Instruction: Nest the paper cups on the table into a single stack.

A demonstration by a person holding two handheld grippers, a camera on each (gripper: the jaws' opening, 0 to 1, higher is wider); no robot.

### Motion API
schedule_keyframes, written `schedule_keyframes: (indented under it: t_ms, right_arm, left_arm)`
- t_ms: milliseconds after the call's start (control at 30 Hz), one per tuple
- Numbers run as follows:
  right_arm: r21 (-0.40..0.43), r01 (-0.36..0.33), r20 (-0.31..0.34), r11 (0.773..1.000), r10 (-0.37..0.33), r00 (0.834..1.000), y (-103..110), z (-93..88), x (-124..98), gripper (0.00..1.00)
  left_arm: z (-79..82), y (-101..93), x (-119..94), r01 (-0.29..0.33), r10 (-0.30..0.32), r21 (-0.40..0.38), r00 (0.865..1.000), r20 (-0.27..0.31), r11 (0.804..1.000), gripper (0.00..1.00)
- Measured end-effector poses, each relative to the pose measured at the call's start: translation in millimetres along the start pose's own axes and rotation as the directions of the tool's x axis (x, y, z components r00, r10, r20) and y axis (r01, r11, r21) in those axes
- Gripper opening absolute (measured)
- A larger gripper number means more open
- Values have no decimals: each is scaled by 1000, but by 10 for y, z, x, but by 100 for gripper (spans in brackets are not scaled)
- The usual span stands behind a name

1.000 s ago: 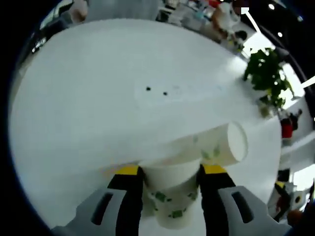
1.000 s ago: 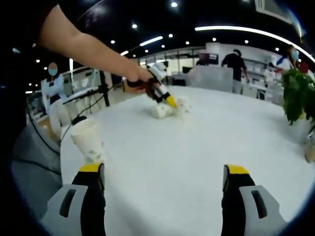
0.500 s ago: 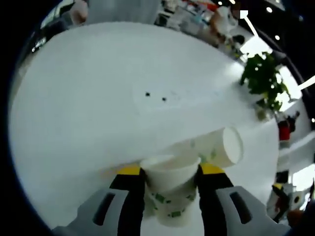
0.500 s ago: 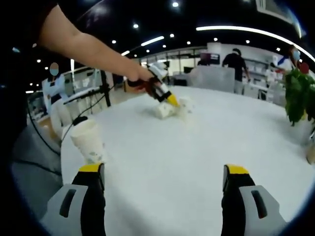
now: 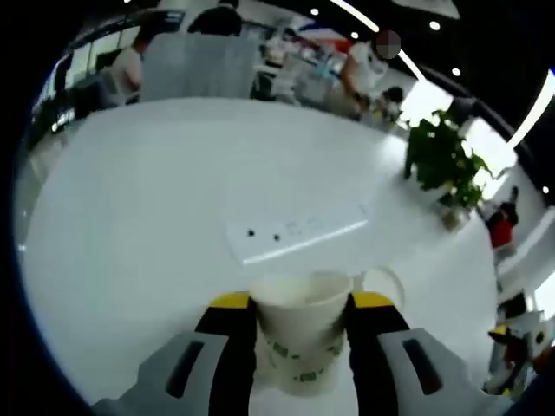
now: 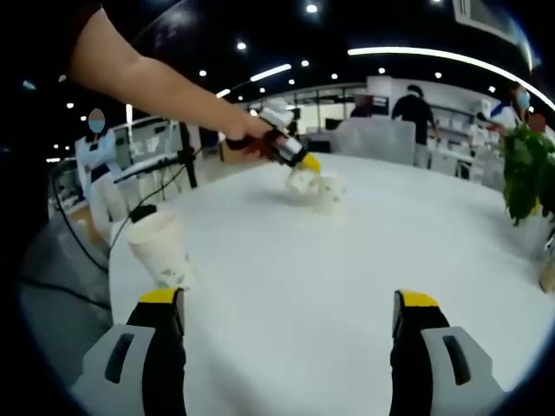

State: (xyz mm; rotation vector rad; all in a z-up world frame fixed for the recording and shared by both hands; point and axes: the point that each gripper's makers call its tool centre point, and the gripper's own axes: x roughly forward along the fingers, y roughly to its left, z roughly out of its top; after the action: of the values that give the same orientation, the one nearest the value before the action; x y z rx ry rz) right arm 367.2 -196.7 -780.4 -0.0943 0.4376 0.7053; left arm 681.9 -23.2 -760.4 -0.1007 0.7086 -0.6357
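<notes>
In the left gripper view, my left tongs (image 5: 302, 303) hold a paper cup (image 5: 301, 334) with green leaf print, mouth facing away from me, yellow tips clamped on both sides. Just behind it, touching or nearly so, a second paper cup (image 5: 381, 282) lies on the white surface (image 5: 130, 225). Beyond is a power strip (image 5: 295, 232), then a potted plant (image 5: 442, 165). In the right gripper view, my right tongs (image 6: 290, 303) are wide and carry nothing; a third cup (image 6: 162, 250) stands beside the left jaw. I should keep the squeeze light so the rim stays round, then line up the mouths squarely before nesting.
</notes>
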Motion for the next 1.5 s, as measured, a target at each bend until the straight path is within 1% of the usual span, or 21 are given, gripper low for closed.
schedule_keyframes:
  t_ms: [33,67,100,200,233,267,300,400,433,467,533,600,633,700,900,1000,1033,1067,1200,1367,1500]
  right_arm:
    - [-2,0,2,1000,0,1000,2,13,-1,98]
    - [-6,3,5,1000,-3,1000,0,29,-1,98]
    - [-10,4,9,1000,-3,1000,0,42,-1,98]
    - [-17,4,16,1000,-3,1000,5,96,-3,98]
    - [-18,4,16,1000,-3,1000,6,101,-3,98]
    - [-21,2,17,1000,-2,1000,11,113,-2,98]
    - [-24,2,18,1000,-2,1000,11,123,0,98]
    - [-28,1,19,1000,-1,1000,14,147,2,98]
    - [-30,2,20,1000,-1,1000,14,155,2,98]
    - [-32,3,21,999,-2,1000,15,162,2,98]
    - [-30,5,24,1000,-4,1000,19,169,2,98]
    - [-26,4,26,1000,-4,1000,34,173,4,98]
    - [-28,6,26,1000,-5,1000,42,173,3,98]
    - [-26,5,29,1000,-5,1000,54,185,1,98]
    - [-13,13,56,1000,-12,998,62,250,-14,100]
    - [-4,10,61,1000,-10,998,70,249,-14,100]
    - [-5,12,62,1000,-11,998,70,248,-16,100]
    - [-2,19,66,1000,-18,998,62,249,-21,100]
    - [19,39,87,999,-40,995,31,280,-36,100]
    - [33,53,161,998,-57,985,-18,401,-84,100]
    - [13,53,162,998,-55,985,-16,389,-94,100]
  left_arm:
    - [214,-20,-54,1,-7,57,994,110,998,38]
    - [326,-42,-95,5,-16,62,986,166,998,38]
    - [488,-75,-173,15,-30,61,969,246,998,38]
    - [764,-78,-347,0,-35,94,927,374,996,37]
    - [784,-87,-367,2,-40,99,923,384,995,37]
    - [828,-88,-406,-3,-43,112,914,403,994,37]
    - [842,-88,-431,-4,-44,116,912,408,993,37]
    - [943,-156,-523,16,-93,169,885,457,985,37]
    - [987,-176,-560,4,-102,201,870,482,980,37]
    - [989,-162,-576,-11,-94,210,870,484,978,37]
    - [995,-181,-598,14,-108,193,865,490,981,37]
    - [1030,-167,-625,-15,-97,211,857,507,977,37]
    - [1041,-173,-631,-11,-102,214,854,511,977,36]
    - [1043,-177,-635,-11,-101,214,855,509,977,36]
    - [1063,-222,-676,-3,-116,225,850,513,974,35]
    - [1074,-274,-743,-9,-119,239,848,516,971,36]
    - [1082,-301,-771,-4,-127,244,846,518,970,36]
    - [1098,-340,-811,-1,-137,254,839,526,967,36]
    - [1088,-398,-890,8,-152,268,839,523,963,36]
    - [1025,-483,-1048,18,-171,283,833,526,959,36]
    - [925,-520,-1153,22,-182,303,839,512,953,36]
